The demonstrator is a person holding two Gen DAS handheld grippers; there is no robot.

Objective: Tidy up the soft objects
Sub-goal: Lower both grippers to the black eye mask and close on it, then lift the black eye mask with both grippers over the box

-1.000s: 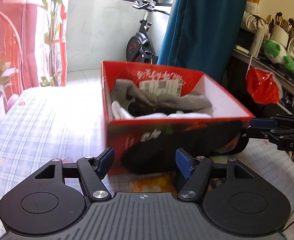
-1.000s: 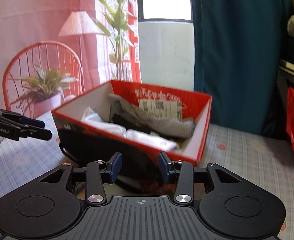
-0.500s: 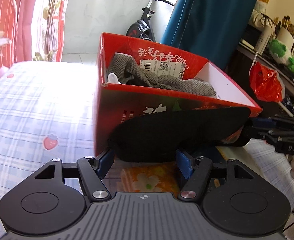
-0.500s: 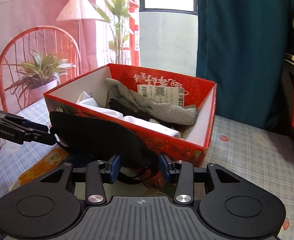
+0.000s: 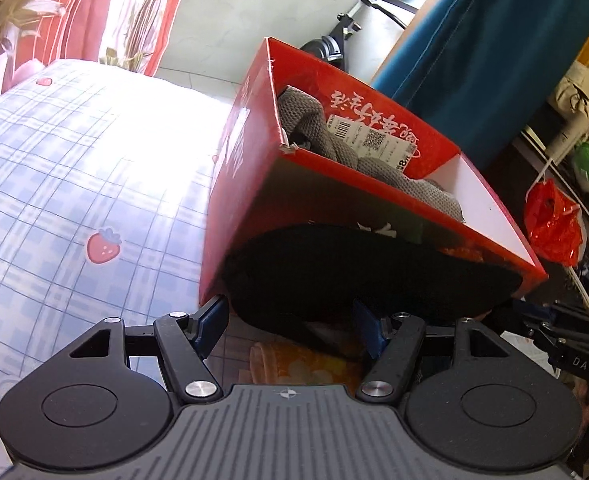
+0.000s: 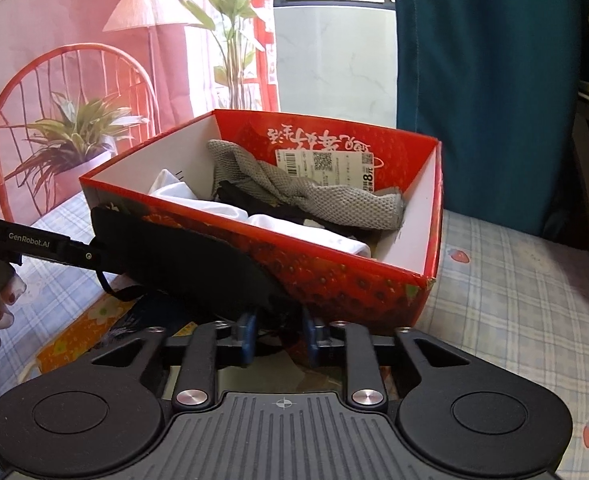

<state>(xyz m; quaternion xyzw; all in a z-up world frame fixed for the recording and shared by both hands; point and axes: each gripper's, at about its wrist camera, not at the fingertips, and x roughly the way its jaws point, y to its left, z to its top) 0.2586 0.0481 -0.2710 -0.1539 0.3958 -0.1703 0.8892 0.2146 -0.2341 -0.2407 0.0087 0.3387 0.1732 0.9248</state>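
The soft black eye mask [image 5: 358, 280] is hanging across the lower centre of the frame before the red cardboard box [image 5: 254, 184], the left gripper [image 5: 290, 324] is standing wide apart around its end, and the right gripper [image 6: 279, 330] is pinching its other end, nearly closed.

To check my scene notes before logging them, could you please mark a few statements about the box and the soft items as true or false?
1. A gray knitted cloth lies inside the red box. True.
2. The black soft item is inside the box. False: it is outside, in front of the near wall.
3. The box stands on a checked sheet printed with strawberries. True.
4. The barcode label is stuck on the box's outer wall. False: it is on the inside of the far wall.
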